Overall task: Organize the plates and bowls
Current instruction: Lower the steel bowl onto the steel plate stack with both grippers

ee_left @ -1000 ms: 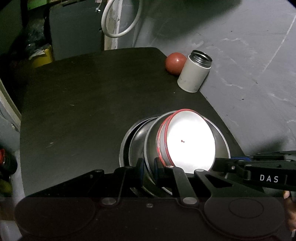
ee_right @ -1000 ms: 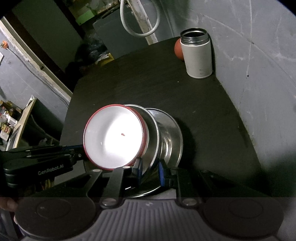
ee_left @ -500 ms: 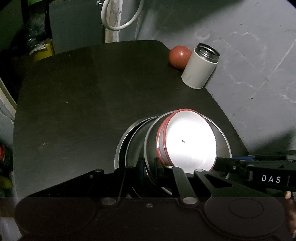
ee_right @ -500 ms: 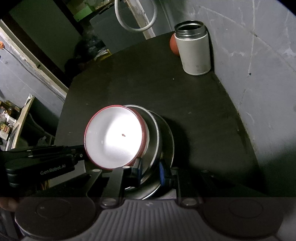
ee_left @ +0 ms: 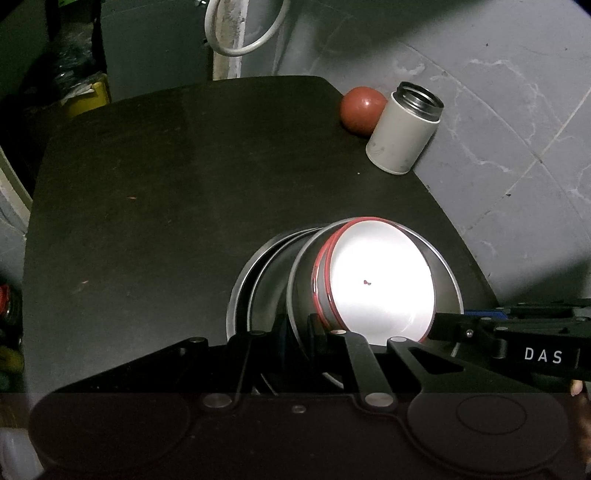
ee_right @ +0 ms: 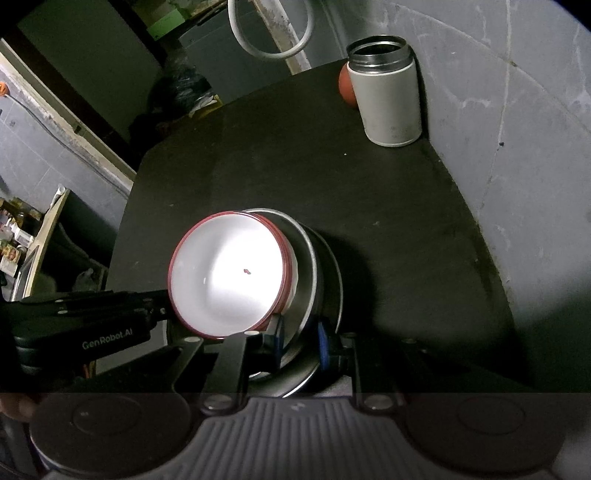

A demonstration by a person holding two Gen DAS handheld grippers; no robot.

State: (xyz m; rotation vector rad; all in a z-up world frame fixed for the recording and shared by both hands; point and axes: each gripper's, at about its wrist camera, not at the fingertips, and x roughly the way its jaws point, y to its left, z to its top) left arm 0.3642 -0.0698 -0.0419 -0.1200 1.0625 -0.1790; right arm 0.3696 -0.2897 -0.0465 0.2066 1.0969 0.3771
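A white bowl with a red rim sits nested in a steel bowl, which sits on steel plates. The stack is tilted over the black table. My left gripper is shut on the stack's near rim and shows at the left of the right wrist view. My right gripper is shut on the rim from the other side, its blue pads pressing the steel edges. It enters the left wrist view from the right.
A grey steel-lined flask stands open at the table's far right corner, with a red ball behind it. The grey wall runs along the right edge. A white hose loop hangs beyond the far edge.
Both grippers have carried the stack a little forward toward the flask, and it now leans more, covering more of the steel plates. Both grips are unchanged.
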